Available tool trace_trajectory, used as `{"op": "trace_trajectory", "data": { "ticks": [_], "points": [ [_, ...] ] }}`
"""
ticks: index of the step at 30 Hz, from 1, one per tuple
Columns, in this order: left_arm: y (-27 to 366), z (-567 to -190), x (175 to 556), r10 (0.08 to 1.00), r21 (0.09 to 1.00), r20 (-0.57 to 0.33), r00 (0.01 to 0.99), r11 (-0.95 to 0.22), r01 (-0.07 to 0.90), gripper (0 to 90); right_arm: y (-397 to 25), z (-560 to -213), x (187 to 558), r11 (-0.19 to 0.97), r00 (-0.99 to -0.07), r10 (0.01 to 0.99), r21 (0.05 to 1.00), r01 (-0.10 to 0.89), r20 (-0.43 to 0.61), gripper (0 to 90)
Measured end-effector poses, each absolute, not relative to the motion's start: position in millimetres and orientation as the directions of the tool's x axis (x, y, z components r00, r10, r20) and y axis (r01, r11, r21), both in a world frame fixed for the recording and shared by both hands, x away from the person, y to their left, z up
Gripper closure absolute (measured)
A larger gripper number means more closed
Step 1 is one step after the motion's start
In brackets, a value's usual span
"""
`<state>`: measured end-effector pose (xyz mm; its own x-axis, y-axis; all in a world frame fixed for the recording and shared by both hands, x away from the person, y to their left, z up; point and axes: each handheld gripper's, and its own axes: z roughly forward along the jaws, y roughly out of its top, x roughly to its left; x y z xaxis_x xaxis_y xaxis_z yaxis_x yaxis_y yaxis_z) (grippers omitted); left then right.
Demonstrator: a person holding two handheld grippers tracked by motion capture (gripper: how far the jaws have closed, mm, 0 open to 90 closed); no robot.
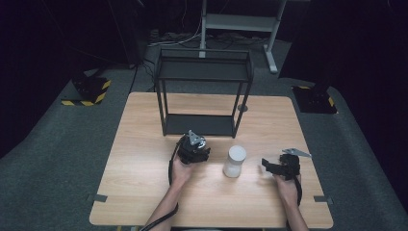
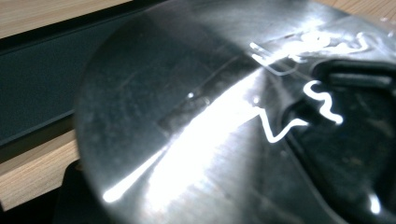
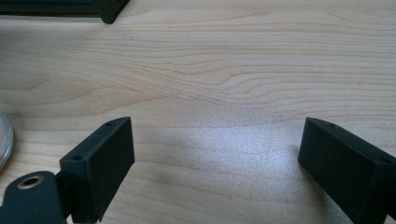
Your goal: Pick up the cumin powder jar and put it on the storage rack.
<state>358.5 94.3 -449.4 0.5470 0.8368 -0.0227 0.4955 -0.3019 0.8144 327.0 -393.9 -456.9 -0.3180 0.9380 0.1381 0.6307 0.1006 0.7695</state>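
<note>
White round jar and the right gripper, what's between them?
Nothing: in the high view just bare wooden table between the white round jar and the right gripper.

In the left gripper view, a shiny dark object (image 2: 196,140) sits so close that it blurs, runs off the bottom and right edges, and hides the jaws. In the right gripper view, a white container (image 3: 3,140) is cut off at the left edge.
</note>
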Motion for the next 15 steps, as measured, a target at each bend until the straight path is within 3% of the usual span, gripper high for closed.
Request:
{"op": "trace_trajectory", "data": {
  "ticks": [15],
  "points": [
    [98.3,-443.0,358.1,0.837,0.809,-0.013,0.548,-0.313,0.498,30.8,-393.2,-456.8,327.0,0.103,-0.318,0.939,0.769,0.631,0.135,10.1]
  ]
}}
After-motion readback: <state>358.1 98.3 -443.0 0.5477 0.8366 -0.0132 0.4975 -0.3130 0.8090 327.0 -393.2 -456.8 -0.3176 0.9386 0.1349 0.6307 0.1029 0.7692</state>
